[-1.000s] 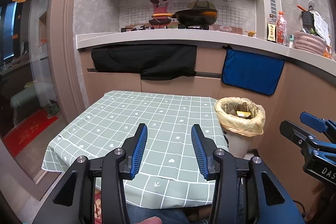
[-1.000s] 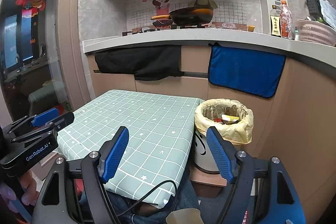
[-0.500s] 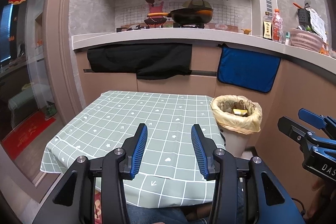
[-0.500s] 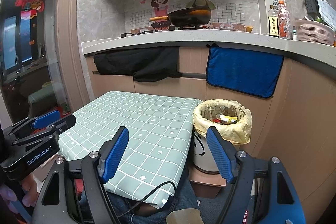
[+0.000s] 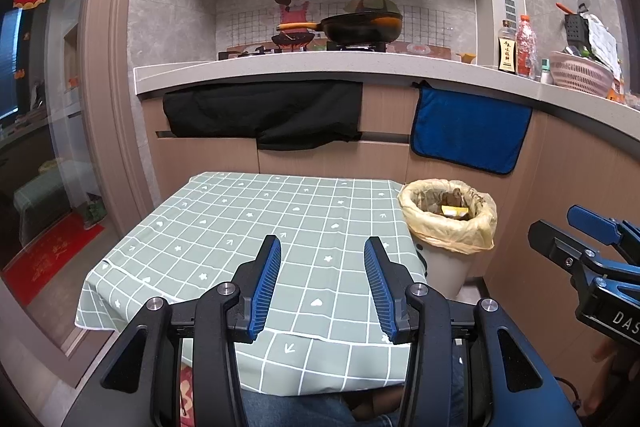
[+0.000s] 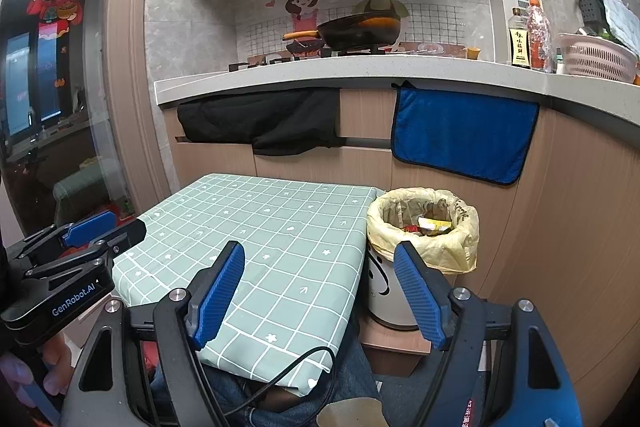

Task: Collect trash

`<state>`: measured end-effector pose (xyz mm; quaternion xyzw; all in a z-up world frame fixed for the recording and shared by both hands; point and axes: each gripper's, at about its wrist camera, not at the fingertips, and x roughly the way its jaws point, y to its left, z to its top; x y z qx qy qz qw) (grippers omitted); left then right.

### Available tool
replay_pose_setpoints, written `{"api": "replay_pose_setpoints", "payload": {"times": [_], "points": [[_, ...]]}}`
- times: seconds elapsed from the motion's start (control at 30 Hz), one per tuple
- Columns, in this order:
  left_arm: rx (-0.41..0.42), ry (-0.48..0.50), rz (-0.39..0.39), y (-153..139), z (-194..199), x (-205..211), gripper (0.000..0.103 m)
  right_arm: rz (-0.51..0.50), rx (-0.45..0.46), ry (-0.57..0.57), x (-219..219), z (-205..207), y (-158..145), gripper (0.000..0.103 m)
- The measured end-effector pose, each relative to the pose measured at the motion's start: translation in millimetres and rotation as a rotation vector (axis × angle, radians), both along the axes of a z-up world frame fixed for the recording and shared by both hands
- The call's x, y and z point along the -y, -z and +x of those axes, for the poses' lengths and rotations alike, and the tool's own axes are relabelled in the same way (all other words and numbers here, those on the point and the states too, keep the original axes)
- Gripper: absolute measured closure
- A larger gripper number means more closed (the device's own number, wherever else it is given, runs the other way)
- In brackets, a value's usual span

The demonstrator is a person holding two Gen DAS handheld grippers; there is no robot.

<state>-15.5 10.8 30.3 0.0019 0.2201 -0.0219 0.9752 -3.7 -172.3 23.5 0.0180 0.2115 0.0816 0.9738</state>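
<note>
Over the checked desk [image 5: 224, 227] we hold both grippers, left gripper [image 5: 322, 283] and right gripper [image 6: 320, 291], fingers apart and empty. No loose trash shows on it; wrappers sit inside the lined trash bin [image 6: 424, 239] just beside the desk. Light, crinkly stuff, we reckon: pinch an edge

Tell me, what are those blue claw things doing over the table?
A person is holding a gripper in each hand to collect trash. Right now the left gripper and the right gripper are both open and hold nothing, above the table with the green checked cloth. No trash shows on the cloth. Beside the table stands a trash bin lined with a yellow bag, with wrappers already inside.
</note>
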Motion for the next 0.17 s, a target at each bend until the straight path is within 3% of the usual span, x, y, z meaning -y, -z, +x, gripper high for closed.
{"api": "replay_pose_setpoints", "payload": {"times": [0.17], "points": [[-0.010, 0.032, -0.011, 1.0, 6.1, -2.9, 0.058, 0.001, -0.002, 0.002, 0.7, -0.1, 0.9, 0.028]]}}
